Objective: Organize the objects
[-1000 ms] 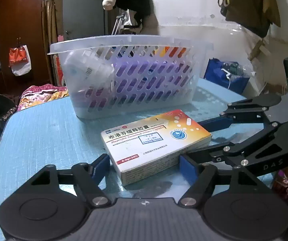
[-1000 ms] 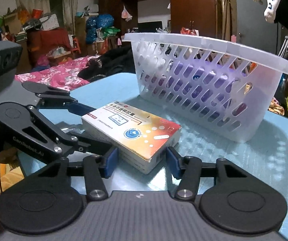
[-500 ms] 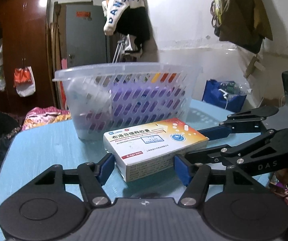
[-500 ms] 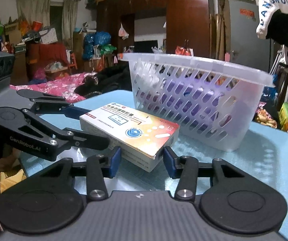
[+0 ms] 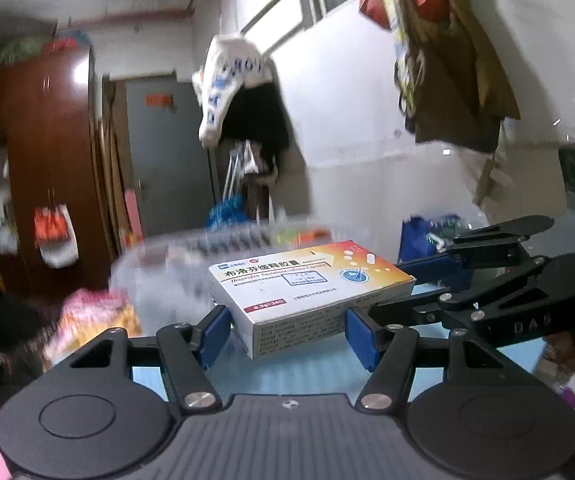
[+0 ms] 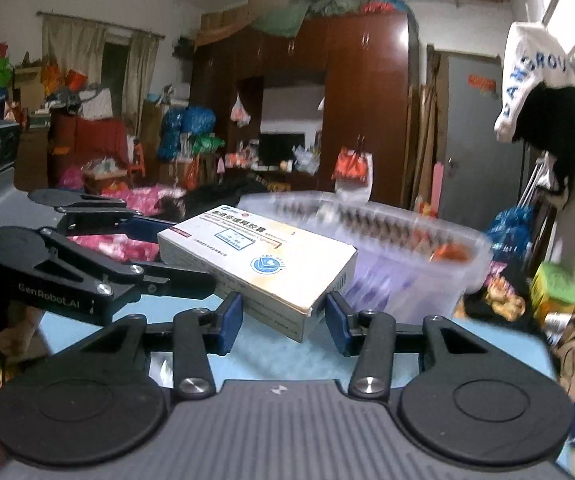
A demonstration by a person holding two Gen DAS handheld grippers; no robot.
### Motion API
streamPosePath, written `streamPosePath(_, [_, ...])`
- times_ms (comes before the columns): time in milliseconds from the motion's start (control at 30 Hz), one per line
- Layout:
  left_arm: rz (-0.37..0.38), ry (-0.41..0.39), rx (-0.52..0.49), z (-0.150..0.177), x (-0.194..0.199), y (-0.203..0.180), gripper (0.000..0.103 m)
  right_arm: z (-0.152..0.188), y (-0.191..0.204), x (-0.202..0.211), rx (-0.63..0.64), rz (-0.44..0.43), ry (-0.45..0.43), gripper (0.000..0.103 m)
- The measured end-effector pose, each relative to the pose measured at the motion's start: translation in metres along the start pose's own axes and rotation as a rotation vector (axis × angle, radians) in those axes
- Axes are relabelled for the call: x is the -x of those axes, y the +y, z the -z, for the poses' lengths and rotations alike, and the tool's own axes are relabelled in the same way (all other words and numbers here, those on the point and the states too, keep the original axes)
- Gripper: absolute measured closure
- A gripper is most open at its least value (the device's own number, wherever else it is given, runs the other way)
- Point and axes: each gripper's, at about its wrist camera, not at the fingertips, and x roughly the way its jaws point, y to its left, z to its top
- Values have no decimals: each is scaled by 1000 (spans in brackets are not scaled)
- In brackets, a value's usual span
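Box [image 5: 311, 284] of capsules is off the blue counter [image 5: 295, 372], both tongs clamped on it: left tongs [image 5: 287, 330] at one end, right tongs [image 6: 283, 316] at the other. Basket [image 6: 407, 252] lies straight ahead, rim just below box level.

box [image 5: 307, 280]: white, orange-yellow fade, blue logo | pads [image 5: 361, 336]: blue | basket [image 6: 427, 248]: clear | table [image 6: 271, 356]: lt blue
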Motion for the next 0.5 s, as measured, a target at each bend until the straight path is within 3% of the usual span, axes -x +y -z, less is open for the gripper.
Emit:
streamPosePath(100, [-1,-31,-34,-30,-11,0,37,-27,-15,-3,13,32,-13,54])
streamPosePath(267, [46,-44,-7,-65,-43,17,37,-59,-43,-22,15,62,-16,54])
streamPosePath(500, [78,13,86,-73,-106,47,38,-64,-79,-74,-15,70,23,54])
